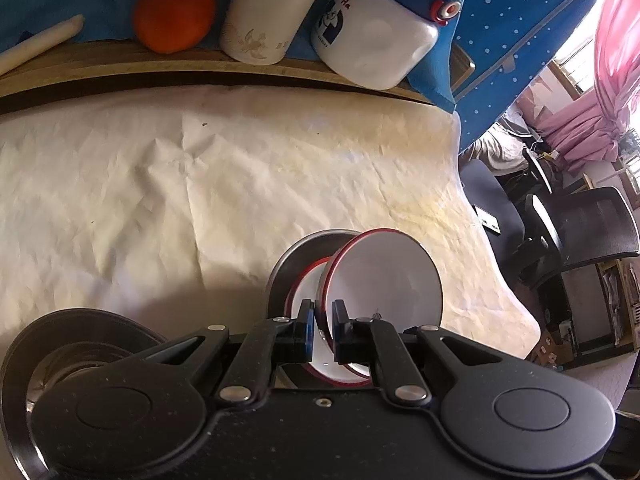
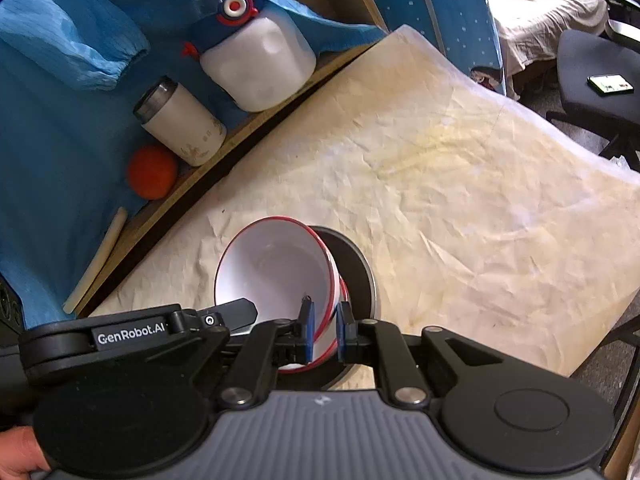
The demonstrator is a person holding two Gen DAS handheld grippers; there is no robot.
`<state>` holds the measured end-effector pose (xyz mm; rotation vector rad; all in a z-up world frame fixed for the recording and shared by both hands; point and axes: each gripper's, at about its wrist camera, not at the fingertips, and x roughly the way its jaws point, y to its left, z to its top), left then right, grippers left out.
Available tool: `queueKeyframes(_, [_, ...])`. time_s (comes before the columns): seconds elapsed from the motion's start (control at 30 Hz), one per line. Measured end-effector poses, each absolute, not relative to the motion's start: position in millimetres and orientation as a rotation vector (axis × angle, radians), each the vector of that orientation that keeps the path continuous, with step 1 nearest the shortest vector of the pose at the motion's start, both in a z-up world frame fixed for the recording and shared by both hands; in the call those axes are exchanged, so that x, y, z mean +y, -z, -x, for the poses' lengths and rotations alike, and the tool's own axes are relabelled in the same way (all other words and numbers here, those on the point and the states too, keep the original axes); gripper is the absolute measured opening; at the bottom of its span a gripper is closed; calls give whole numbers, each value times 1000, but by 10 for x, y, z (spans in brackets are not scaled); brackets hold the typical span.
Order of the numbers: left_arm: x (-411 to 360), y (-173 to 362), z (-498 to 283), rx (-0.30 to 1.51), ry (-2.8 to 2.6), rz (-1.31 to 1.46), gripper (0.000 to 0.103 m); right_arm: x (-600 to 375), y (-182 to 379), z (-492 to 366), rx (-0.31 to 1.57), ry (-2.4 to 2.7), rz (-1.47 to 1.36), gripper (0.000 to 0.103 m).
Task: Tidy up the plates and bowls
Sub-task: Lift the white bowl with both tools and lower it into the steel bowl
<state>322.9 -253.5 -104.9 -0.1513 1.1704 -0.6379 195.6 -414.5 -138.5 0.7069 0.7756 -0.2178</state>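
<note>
Both our grippers, left (image 1: 323, 330) and right (image 2: 325, 334), angled downward, clamp one tilted red-rimmed bowl (image 2: 276, 268) over a metal plate (image 2: 356, 268); orange (image 1: 174, 12) well behind.

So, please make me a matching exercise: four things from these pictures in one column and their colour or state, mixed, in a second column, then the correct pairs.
Things:
1. orange
2. flask
3. red-rimmed bowl
4. metal plate

States:
A. tilted, gripped at its rim by both grippers
B. lying flat on the pale cloth, under the bowl
C. round, on the wooden ledge
D. white, with a metal top

Pairs: 1-C, 2-D, 3-A, 4-B
</note>
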Motion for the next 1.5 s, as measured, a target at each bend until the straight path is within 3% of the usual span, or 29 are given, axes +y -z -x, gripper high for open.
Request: queueKeyframes(1.5, [-2543, 1067, -3253, 1210, 640, 117, 9, -4113, 1437, -1944, 827, 236, -752, 13])
